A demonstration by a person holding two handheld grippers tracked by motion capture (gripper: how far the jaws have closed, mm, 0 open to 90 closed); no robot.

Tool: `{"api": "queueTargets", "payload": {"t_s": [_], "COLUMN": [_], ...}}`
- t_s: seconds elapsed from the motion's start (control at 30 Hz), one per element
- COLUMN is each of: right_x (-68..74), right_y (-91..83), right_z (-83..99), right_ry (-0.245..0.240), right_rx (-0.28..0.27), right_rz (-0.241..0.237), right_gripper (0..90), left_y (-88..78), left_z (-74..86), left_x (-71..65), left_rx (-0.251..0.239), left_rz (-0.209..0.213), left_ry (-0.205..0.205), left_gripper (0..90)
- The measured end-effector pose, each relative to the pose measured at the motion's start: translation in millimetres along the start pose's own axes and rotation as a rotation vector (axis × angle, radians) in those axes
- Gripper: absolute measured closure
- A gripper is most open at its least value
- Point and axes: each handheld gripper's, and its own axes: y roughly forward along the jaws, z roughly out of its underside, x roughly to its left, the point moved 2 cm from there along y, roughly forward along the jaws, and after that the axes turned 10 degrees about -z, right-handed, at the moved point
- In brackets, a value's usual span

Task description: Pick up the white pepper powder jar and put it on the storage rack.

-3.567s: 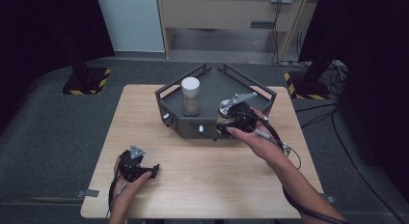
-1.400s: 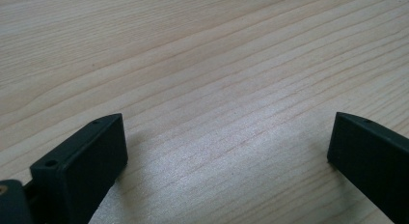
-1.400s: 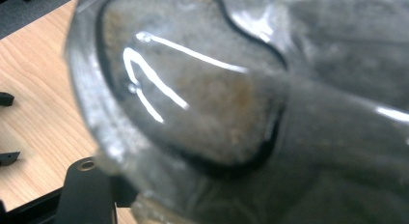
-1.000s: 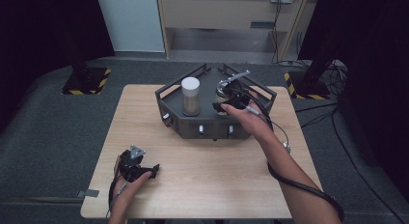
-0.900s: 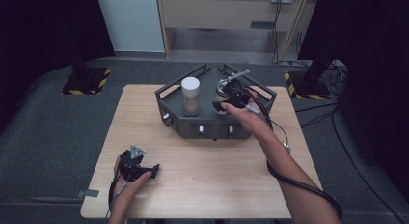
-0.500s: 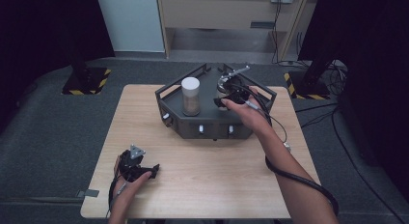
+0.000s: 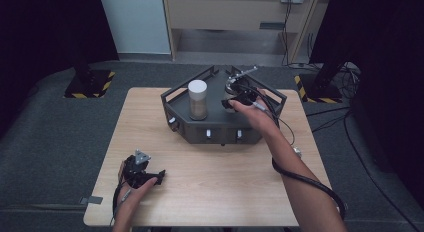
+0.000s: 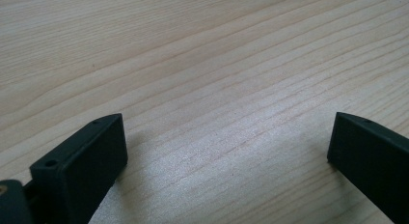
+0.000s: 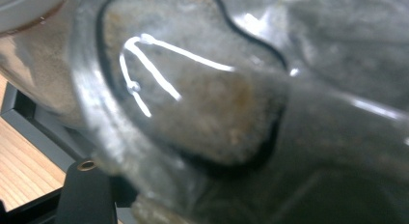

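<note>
- High view: the right gripper reaches into the dark tray on the table and grips a shiny metal scoop, whose handle sticks out toward the tray's back rim. A jar with a white lid stands in the tray just left of it. The left gripper rests near the table's front left, well apart from the tray.
- Left gripper view: jaws wide open over bare wood, nothing between them.
- Right gripper view: the scoop seen close and blurred, jaws clamped nearly shut on it. This view shows brownish residue in the bowl, too small to see from above. The high view shows the jar's nearness.
- Risk: the grip looks thin and the metal slick, so a tilt could let the scoop twist or slip. A sideways swing could knock the jar.
</note>
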Motion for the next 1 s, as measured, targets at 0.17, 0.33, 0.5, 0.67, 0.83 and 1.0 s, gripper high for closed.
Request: {"api": "queueTargets", "payload": {"t_s": [0.17,0.33,0.5,0.67,0.83,1.0], "right_x": [-0.9,-0.3,0.0,0.4,3.4,6.9], "right_y": [4.1,7.0,10.0,14.4,18.1,20.3], "right_z": [1.7,2.4,2.9,4.0,2.9,1.7], "right_ry": [0.004,0.006,0.010,0.011,0.003,-0.003], "right_rx": [0.002,0.003,0.005,0.010,0.016,0.015], "right_rz": [0.000,-0.001,0.000,0.001,0.000,-0.005], "right_gripper": [30.6,30.6,30.6,30.7,30.6,30.6], "left_y": [-0.1,-0.1,-0.1,0.0,-0.1,0.0], "left_z": [-0.2,-0.3,-0.2,-0.1,-0.1,-0.1], "left_x": [0.1,0.1,0.1,0.0,0.1,0.0], "left_rx": [0.001,0.001,0.001,0.000,0.001,0.000], "left_rz": [0.000,0.001,0.000,0.000,0.000,0.000], "left_ry": [0.001,0.001,0.001,0.001,0.001,0.001], "left_gripper": [0.0,0.0,0.0,0.0,0.0,0.0]}}
